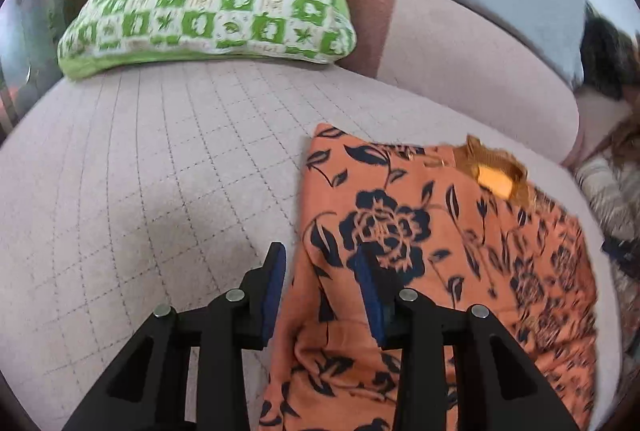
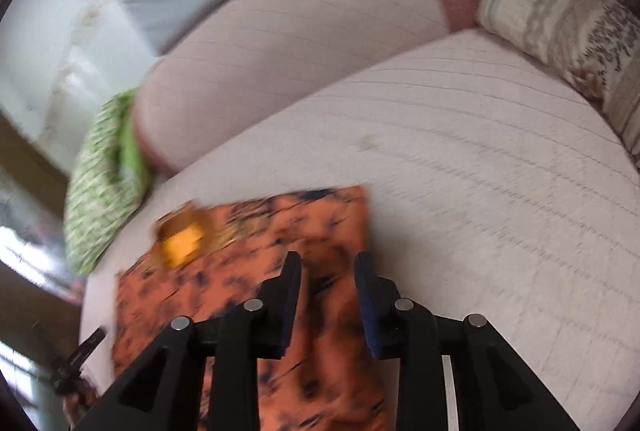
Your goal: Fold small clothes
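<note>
Garment (image 1: pixel 440 251), orange floral, lies on sofa seat (image 1: pixel 140 171); left tool (image 1: pixel 322 267) straddles its left edge, right tool (image 2: pixel 328 267) its right edge, both open, gripping nothing.

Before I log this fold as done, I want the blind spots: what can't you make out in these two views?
- Orange floral garment: near hem cut off by the bottom edge and hidden behind the left claw, left wrist view.
- Print detail: smeared by motion blur, right wrist view.
- Whether the right claw touches cloth: blurred.
- Neck label's text: too small.
</note>
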The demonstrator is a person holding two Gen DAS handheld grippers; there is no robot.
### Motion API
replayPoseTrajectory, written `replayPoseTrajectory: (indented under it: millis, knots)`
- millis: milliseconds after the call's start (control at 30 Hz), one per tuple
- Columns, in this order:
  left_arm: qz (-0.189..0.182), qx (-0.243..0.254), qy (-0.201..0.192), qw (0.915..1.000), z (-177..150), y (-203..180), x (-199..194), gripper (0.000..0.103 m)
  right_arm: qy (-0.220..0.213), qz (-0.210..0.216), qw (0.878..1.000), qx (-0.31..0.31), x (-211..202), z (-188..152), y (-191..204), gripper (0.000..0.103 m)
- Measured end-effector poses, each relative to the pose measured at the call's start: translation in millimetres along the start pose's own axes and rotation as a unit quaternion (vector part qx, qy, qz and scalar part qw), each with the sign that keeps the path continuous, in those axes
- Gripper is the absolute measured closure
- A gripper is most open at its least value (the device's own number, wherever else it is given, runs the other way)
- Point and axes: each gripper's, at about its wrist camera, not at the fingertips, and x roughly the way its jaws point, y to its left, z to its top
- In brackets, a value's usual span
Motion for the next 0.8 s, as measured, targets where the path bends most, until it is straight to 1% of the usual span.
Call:
replayPoseTrajectory:
  millis: [33,67,100,133,167,200,233,267,300,333,367,400,433,467,500,533,567,600,633,667,700,733,767,800]
  knots:
    - [0.008,0.007,0.01,0.9999,-3,-1,7,0.066,0.01,0.02,1.0,-0.002,-1,-6,4,0.073]
    - [0.017,0.004,0.028,0.9995,-7,0,18,0.066,0.033,0.059,0.998,0.004,6,-14,7,0.064]
    - [0.023,-0.001,0.051,0.9984,-12,4,30,0.064,0.052,0.08,0.995,0.003,12,-23,7,0.055]
    - [0.023,0.003,0.044,0.9988,-14,5,30,0.063,0.082,0.061,0.995,-0.002,30,-33,1,0.049]
    - [0.031,0.014,0.038,0.9987,-14,2,26,0.063,0.096,0.032,0.995,0.015,42,-40,-9,0.069]
    - [0.04,0.021,0.044,0.998,-13,-2,20,0.063,0.084,0.039,0.994,0.063,43,-46,-25,0.073]
    - [0.03,0.021,0.035,0.9987,-13,-3,9,0.063,0.071,0.051,0.992,0.096,38,-47,-33,0.071]
    - [0.023,0.024,0.022,0.9992,-13,-4,0,0.062,0.058,0.041,0.993,0.095,26,-45,-29,0.07]
    - [0.025,0.029,0.015,0.9991,-12,-5,-6,0.061,0.046,0.027,0.996,0.076,17,-44,-22,0.069]
    - [0.025,0.029,0.012,0.9992,-12,-5,-9,0.06,0.038,0.03,0.997,0.06,10,-45,-15,0.067]
    - [0.021,0.023,0.016,0.9994,-12,-4,-9,0.06,0.034,0.049,0.997,0.051,3,-47,-9,0.051]
    - [0.019,0.013,0.024,0.9995,-13,-2,-7,0.06,0.033,0.08,0.995,0.042,2,-50,-7,0.037]
    - [0.016,0.002,0.033,0.9993,-14,-1,-5,0.06,0.039,0.072,0.996,0.039,3,-53,-9,0.027]
    - [0.011,-0.006,0.037,0.9992,-16,0,-5,0.06,0.058,0.028,0.997,0.051,15,-57,-19,0.035]
    - [0.008,-0.01,0.037,0.9992,-18,1,-9,0.06,0.08,0.005,0.993,0.09,25,-62,-36,0.04]
    - [0.004,-0.009,0.031,0.9995,-22,1,-15,0.06,0.063,0.021,0.99,0.121,18,-61,-45,0.04]
    - [0.001,-0.006,0.022,0.9997,-24,1,-21,0.06,0.05,0.032,0.99,0.124,10,-57,-43,0.039]
    - [0.002,-0.005,0.016,0.9999,-25,0,-25,0.06,0.03,0.043,0.993,0.104,0,-51,-33,0.039]
    - [0.002,-0.005,0.013,0.9999,-26,-2,-27,0.06,0.025,0.054,0.994,0.089,-4,-49,-26,0.039]
    - [-0.003,-0.005,0.012,0.9999,-25,-4,-26,0.06,0.026,0.071,0.994,0.076,-5,-42,-17,0.038]
    - [-0.007,-0.005,0.01,0.9999,-24,-5,-24,0.06,0.033,0.097,0.992,0.069,-1,-38,-8,0.037]
    - [-0.007,-0.005,0.011,0.9999,-24,-6,-22,0.06,0.039,0.112,0.991,0.065,5,-39,-1,0.036]
    - [-0.008,-0.006,0.013,0.9999,-24,-6,-19,0.06,0.051,0.123,0.989,0.059,18,-38,0,0.036]
    - [-0.009,-0.008,0.017,0.9998,-25,-5,-17,0.06,0.074,0.111,0.989,0.065,39,-41,-8,0.037]
